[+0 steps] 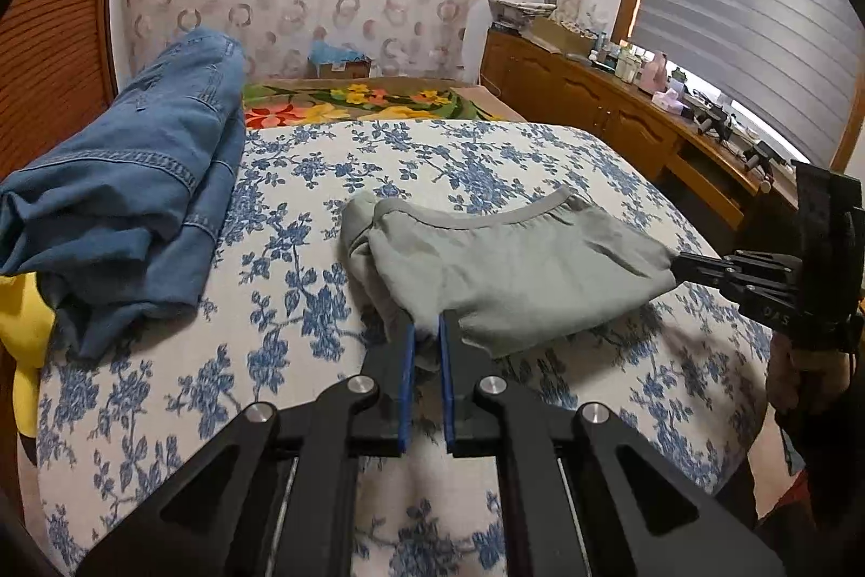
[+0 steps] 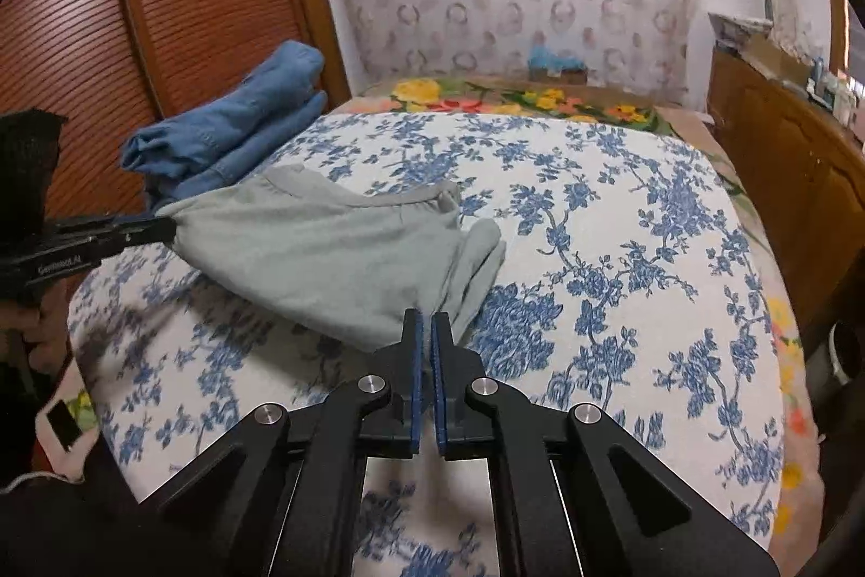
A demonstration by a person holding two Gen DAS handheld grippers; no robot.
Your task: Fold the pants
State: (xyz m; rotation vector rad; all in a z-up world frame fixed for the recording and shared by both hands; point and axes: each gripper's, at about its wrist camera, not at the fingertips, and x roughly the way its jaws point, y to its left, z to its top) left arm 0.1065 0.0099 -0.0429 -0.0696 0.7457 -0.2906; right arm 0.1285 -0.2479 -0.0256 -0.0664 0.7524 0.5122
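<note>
Both grippers, left (image 1: pixel 427 333) and right (image 2: pixel 427 325): fingers clamped on near corners of soft grey cotton pants (image 1: pixel 508 263). Risk: thin pinch slipping under tension. Possible drag toward folded blue denim jeans (image 1: pixel 146 177) beside pants.

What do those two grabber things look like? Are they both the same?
Yes, they match. The left gripper and right gripper are black, with angular linkage arms joined by round silver bolts. Each has two straight fingers lined with blue pads. Small pale lettering marks the side of each. The person holding them wears dark sleeves.
</note>
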